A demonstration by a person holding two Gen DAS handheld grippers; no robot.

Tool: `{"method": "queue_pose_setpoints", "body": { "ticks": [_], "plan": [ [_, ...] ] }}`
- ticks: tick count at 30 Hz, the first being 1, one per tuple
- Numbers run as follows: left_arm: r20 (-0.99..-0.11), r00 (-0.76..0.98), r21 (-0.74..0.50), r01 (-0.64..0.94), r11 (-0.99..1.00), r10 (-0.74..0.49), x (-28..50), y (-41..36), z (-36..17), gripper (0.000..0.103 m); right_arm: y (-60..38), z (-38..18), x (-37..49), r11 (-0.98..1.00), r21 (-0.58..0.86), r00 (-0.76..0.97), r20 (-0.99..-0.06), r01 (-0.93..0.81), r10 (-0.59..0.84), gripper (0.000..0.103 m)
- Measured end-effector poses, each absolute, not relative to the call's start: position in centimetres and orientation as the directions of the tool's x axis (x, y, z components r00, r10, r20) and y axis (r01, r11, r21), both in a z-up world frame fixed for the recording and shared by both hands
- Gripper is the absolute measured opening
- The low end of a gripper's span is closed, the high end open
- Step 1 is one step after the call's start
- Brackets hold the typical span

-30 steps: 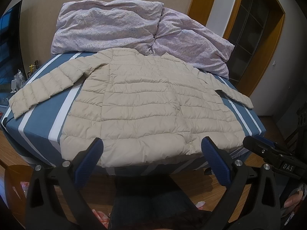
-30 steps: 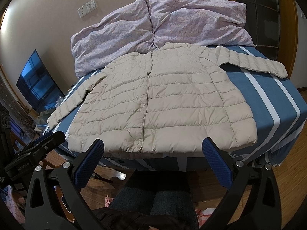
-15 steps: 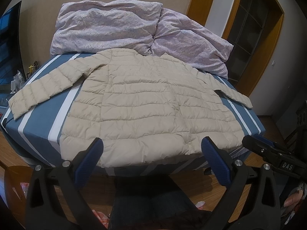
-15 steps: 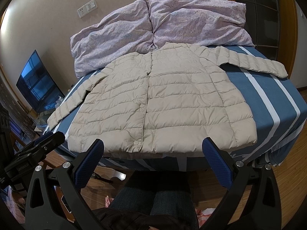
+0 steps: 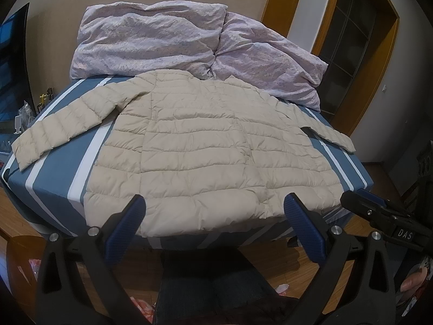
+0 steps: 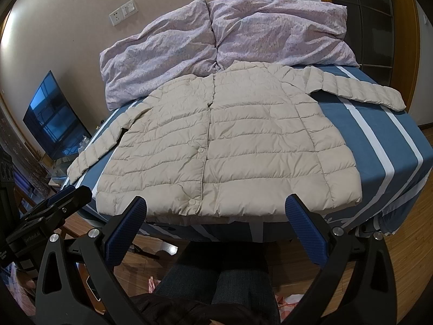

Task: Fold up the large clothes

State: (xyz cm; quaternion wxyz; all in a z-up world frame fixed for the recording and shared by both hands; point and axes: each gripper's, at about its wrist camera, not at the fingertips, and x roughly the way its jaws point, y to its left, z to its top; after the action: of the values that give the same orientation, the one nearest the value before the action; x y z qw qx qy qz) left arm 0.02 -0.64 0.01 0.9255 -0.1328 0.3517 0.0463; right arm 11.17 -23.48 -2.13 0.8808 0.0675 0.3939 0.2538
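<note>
- Nothing is shifting between the earlier views and now: both grippers are hovering in the same spots off the foot of the bed, and the jacket is lying exactly as it was.
- Nearest the lens, the left gripper (image 5: 213, 218) is hanging released, its blue pads spread wide and gripping nothing, probably so it is ready to close over a thick quilted edge.
- The right gripper (image 6: 215, 218) is waiting just as wide and just as empty, beside the left one, with the person's legs (image 6: 216, 276) showing below on the wooden floor.
- Just beyond the pads, the beige puffer jacket (image 6: 216, 146) is lying flat, front up, its hem reaching the near edge of the bed where it is easiest to reach.
- Its snap placket is running up the middle, fastened as far as I can tell, which is keeping the two front panels from sliding apart.
- Both sleeves are stretching outward over the blue striped sheet (image 6: 379, 146), so folding is not yet begun; I judge a sleeve or a side edge is the first thing to bring inward.
- Farthest away, two lilac pillows (image 5: 151, 40) are leaning against the wall, the jacket's collar lying just in front of them.
</note>
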Motion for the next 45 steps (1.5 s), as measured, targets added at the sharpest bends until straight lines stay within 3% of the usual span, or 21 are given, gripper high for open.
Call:
{"method": "queue_pose_setpoints", "body": {
  "ticks": [31,45],
  "plan": [
    [-0.669,0.744,-0.211,-0.182,0.96,-0.006,0.2,-1.5,1.0,0.101,-23.7,-2.2,11.6,0.862,0.321,0.558,-0.663,-0.391,0.5,0.102],
    [-0.711,0.703,-0.188,-0.206,0.96,0.012,6.4,1.4,-1.5,0.101,-23.4,-3.9,17.7,0.905,0.286,0.565,-0.709,-0.315,0.421,0.102]
  ]
}}
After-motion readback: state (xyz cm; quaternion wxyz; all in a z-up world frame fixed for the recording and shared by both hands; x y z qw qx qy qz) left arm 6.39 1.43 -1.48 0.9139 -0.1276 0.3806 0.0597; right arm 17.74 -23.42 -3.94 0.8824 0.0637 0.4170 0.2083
